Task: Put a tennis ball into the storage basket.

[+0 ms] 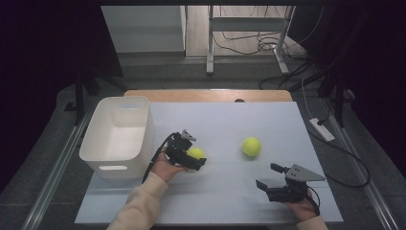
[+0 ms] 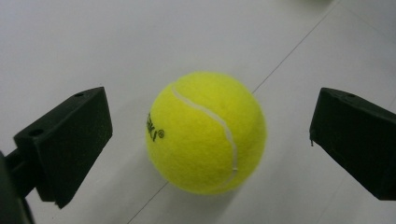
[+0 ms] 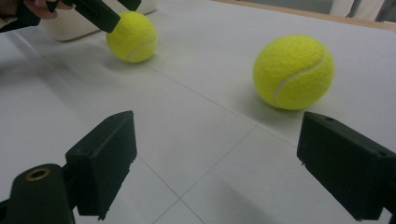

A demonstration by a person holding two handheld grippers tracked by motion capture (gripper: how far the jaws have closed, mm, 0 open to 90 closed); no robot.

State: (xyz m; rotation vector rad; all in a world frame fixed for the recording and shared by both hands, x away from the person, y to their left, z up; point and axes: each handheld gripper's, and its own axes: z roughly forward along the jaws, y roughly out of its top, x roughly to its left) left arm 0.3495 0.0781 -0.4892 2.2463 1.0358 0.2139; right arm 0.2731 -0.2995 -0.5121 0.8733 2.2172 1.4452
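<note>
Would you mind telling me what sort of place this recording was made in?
Probably a lab or workshop set up for recording: a table with a white mat, dark curtains around it, loose cables on the floor behind, and a white bin with tennis balls as props.

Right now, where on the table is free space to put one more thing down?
The far right mat beyond the second ball is bare, as is the near strip between the right gripper and the sleeve. It is crowded where the left gripper straddles a ball beside the white bin.
</note>
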